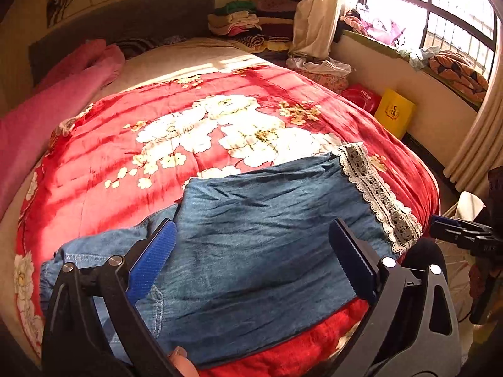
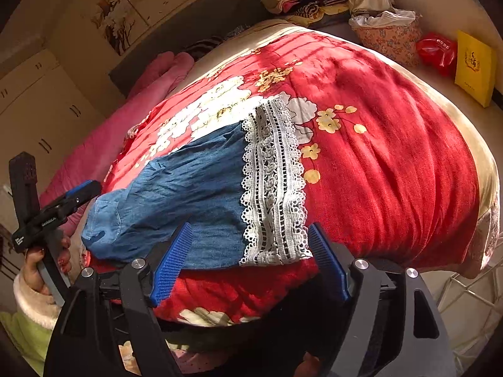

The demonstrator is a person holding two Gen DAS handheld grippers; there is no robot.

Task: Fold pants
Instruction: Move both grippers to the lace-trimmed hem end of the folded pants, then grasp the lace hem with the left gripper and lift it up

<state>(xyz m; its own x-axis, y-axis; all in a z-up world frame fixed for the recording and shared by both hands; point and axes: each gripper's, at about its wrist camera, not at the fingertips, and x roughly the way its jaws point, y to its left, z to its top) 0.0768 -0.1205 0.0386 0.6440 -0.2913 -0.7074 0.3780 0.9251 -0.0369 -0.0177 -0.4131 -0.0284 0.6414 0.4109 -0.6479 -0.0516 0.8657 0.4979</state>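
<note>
Blue denim pants (image 1: 251, 235) with a white lace hem (image 1: 374, 194) lie folded over on the red flowered blanket (image 1: 188, 144) near the bed's front edge. My left gripper (image 1: 251, 251) is open and empty, its blue fingers hovering over the pants' middle. In the right wrist view the pants (image 2: 188, 194) lie with the lace hem (image 2: 273, 185) to the right. My right gripper (image 2: 251, 254) is open and empty at the pants' near edge, by the lace. The left gripper (image 2: 72, 198) shows at the left there; the right gripper (image 1: 456, 229) shows at the right edge of the left view.
A pink blanket (image 1: 56, 100) lies along the bed's left side. Folded clothes (image 1: 248, 22) are stacked at the head. A yellow box (image 1: 394, 111) and red bag (image 1: 361, 97) sit on the floor by the window wall. A wire rack (image 2: 465, 301) stands at the right.
</note>
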